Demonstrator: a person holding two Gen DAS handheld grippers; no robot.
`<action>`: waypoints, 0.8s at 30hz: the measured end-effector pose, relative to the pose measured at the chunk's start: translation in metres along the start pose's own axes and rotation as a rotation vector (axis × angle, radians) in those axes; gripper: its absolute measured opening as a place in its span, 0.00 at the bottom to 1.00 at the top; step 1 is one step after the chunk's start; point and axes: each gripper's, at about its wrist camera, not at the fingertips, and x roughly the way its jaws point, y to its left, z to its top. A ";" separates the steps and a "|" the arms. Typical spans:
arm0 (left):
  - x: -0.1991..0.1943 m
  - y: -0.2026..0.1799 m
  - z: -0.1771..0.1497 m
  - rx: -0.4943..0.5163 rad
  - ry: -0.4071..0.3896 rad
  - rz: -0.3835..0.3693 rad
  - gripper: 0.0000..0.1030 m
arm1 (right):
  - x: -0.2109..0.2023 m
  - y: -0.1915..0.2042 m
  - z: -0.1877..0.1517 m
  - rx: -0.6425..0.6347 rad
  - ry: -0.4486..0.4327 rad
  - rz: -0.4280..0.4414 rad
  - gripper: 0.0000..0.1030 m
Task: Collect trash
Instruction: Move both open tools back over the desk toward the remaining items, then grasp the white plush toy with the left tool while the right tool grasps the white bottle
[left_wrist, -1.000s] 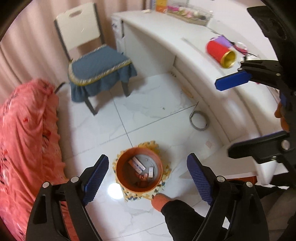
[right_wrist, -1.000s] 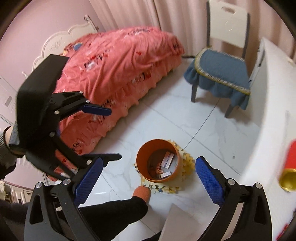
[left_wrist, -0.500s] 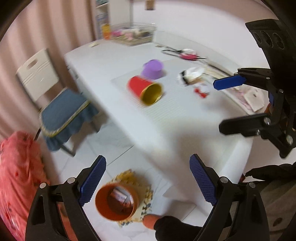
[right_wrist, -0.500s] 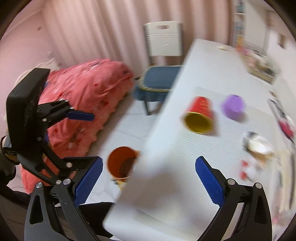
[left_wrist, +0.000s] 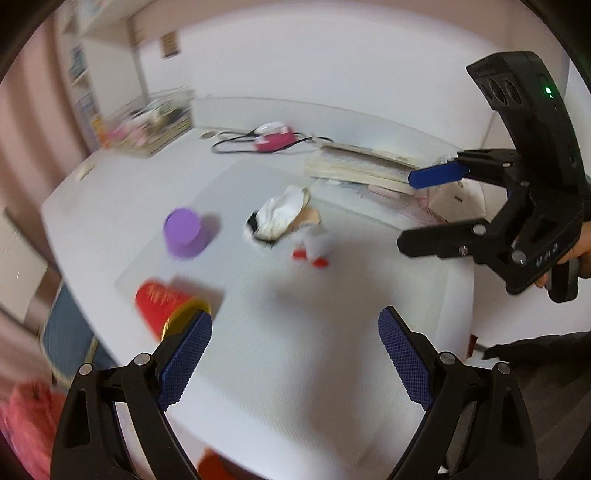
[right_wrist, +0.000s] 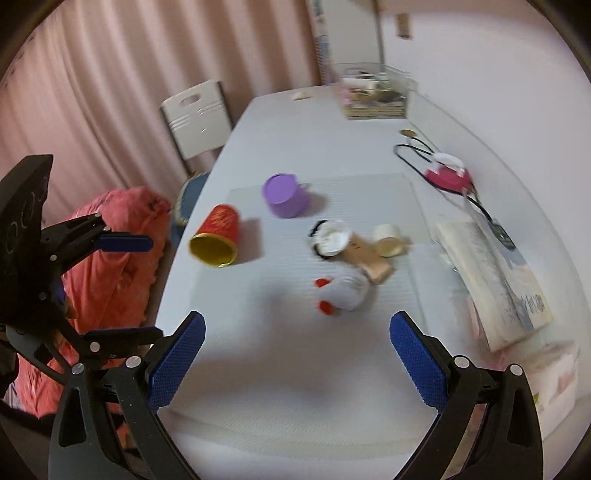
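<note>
Trash lies on a white table (right_wrist: 295, 369): a tipped red cup with a gold inside (right_wrist: 218, 236) (left_wrist: 166, 306), an upside-down purple cup (right_wrist: 284, 195) (left_wrist: 183, 232), a crumpled white wrapper (right_wrist: 330, 238) (left_wrist: 280, 214), a white scrap with red bits (right_wrist: 341, 291) (left_wrist: 314, 247), a tan box (right_wrist: 369, 258) and a small paper cup (right_wrist: 386, 240). My left gripper (left_wrist: 295, 354) (right_wrist: 122, 288) is open above the table's near part, nothing between its fingers. My right gripper (right_wrist: 297, 358) (left_wrist: 424, 206) is open too, empty, near the scrap.
A stack of books (right_wrist: 495, 273) (left_wrist: 358, 166) lies at the table's right. A pink device with a black cable (right_wrist: 447, 175) and a clear box of clutter (right_wrist: 373, 92) sit further back. A white chair (right_wrist: 195, 118) and a pink bedspread (right_wrist: 110, 258) are left of the table.
Both views have swung up from the orange bin on the floor to the tabletop. The trash is now in front of both open grippers; the bin is out of sight.
</note>
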 end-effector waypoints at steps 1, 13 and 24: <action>0.008 0.003 0.007 0.026 0.004 -0.005 0.88 | 0.003 -0.005 -0.001 0.018 -0.005 -0.002 0.95; 0.094 0.036 0.058 0.224 0.062 -0.106 0.88 | 0.057 -0.038 -0.003 0.185 0.007 -0.017 0.86; 0.140 0.048 0.070 0.318 0.095 -0.161 0.88 | 0.104 -0.051 0.000 0.252 0.053 -0.006 0.79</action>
